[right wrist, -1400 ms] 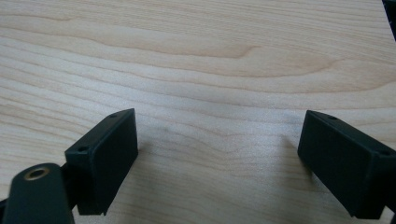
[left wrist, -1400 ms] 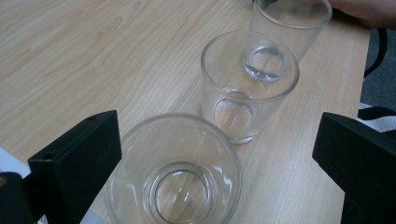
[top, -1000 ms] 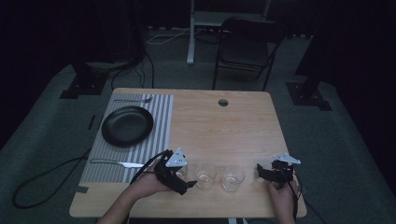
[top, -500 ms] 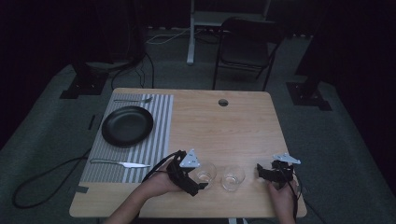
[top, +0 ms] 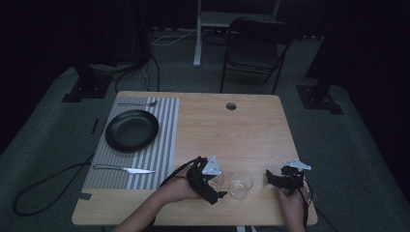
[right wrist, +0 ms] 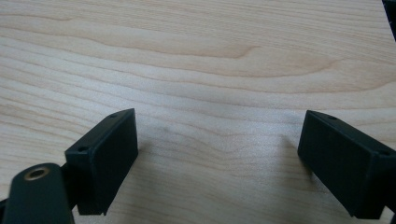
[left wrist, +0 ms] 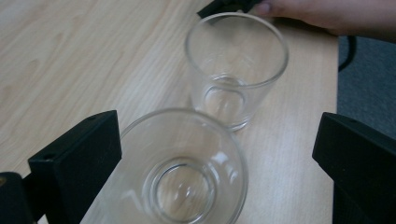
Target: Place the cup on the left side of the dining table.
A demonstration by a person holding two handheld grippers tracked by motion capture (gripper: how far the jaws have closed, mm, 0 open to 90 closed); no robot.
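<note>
The right gripper (right wrist: 219, 158), jaws wide apart, hangs over the bare wooden table (right wrist: 210, 60).

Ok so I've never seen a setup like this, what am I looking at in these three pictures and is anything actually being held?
A person sits at a wooden table with a hand-held two-jaw tool in each hand. The high view looks down from above. The other two pictures come from cameras riding on each tool, looking out between its black jaws.

On the table: a striped placemat with a black plate, a fork and a knife, plus two empty clear glasses.

The left gripper is open, its jaws on either side of the nearer glass, not squeezing it. The second glass stands just beyond. The right gripper is open over bare wood. Nothing is held.
</note>
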